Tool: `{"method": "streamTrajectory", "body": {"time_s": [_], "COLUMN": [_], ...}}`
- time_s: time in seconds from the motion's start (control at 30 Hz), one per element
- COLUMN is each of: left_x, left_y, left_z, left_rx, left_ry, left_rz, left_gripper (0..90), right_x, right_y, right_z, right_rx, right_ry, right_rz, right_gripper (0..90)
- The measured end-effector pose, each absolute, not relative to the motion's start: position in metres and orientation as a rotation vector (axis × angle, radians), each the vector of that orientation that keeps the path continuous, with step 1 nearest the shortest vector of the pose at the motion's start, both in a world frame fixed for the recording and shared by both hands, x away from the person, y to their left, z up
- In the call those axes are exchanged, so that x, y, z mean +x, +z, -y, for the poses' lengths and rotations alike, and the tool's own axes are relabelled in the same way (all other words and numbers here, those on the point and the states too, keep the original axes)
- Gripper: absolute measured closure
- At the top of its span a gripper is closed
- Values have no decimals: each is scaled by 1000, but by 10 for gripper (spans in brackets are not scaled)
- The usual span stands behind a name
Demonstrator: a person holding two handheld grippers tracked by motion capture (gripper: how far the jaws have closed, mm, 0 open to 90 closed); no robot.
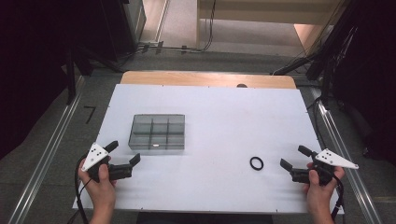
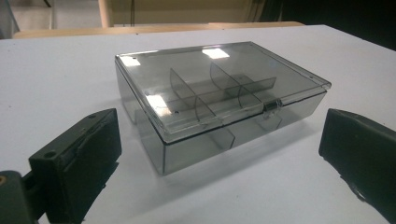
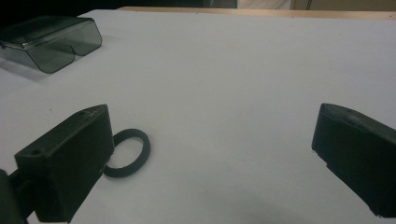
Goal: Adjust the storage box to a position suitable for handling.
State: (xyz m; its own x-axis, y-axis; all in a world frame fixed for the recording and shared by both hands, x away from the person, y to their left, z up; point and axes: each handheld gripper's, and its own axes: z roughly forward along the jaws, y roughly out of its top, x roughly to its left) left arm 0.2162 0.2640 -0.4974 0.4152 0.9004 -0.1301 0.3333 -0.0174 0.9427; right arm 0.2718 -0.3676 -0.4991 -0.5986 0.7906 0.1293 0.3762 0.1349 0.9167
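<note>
Left hand-held gripper (image 1: 125,153): it was held near the table's front-left corner, its jaws spread wide with nothing between them, pointing towards the box; a hand (image 1: 99,184) gripped it from below and a grey three-cornered plate sat on top.
Right hand-held gripper (image 1: 294,157): it was held near the table's front-right edge, its jaws also spread wide and pinching nothing, pointing left towards the ring; the other hand (image 1: 320,186) held it, with a cable trailing down beside the wrist.
Box (image 1: 157,132): a smoky clear plastic box with inner dividers lay flat on the left half of the table, just beyond the left hand-held gripper and apart from it. In the left gripper view the box (image 2: 219,102) had its lid down, a small clasp at its front edge, and it lay ahead of the two jaws, not between them.
Ring (image 1: 256,163): a small black ring lay flat on the table, to the left of the right hand-held gripper and near it, well apart from the box. In the right gripper view the ring (image 3: 128,153) lay partly behind one jaw; whether they touched could not be told.
Table (image 1: 224,116): it had a white top with a wooden strip along its far edge.
</note>
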Motion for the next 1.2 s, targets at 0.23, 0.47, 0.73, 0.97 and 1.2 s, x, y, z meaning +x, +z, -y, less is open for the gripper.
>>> {"method": "streamTrajectory", "body": {"time_s": [0.23,0.47,0.73,0.97,1.2], "left_x": [223,235,255,274,293], "left_y": [-478,-461,-446,-436,-431], "left_z": [-266,-271,-275,-279,-283], "left_rx": [1605,1603,1631,1634,1657], "left_ry": [612,529,535,531,538], "left_rz": [-1151,-1168,-1278,-1326,-1365], "left_gripper": [0,0,168,368,623], "right_x": [271,271,271,271,270], "right_y": [-500,-499,-500,-500,-500], "right_z": [359,361,361,361,361], "right_rx": [1055,1063,1066,1060,1060], "right_ry": [1407,1425,1420,1430,1432], "right_rz": [-2114,-2113,-2110,-2111,-2107], "right_gripper": [0,0,0,0,0]}}
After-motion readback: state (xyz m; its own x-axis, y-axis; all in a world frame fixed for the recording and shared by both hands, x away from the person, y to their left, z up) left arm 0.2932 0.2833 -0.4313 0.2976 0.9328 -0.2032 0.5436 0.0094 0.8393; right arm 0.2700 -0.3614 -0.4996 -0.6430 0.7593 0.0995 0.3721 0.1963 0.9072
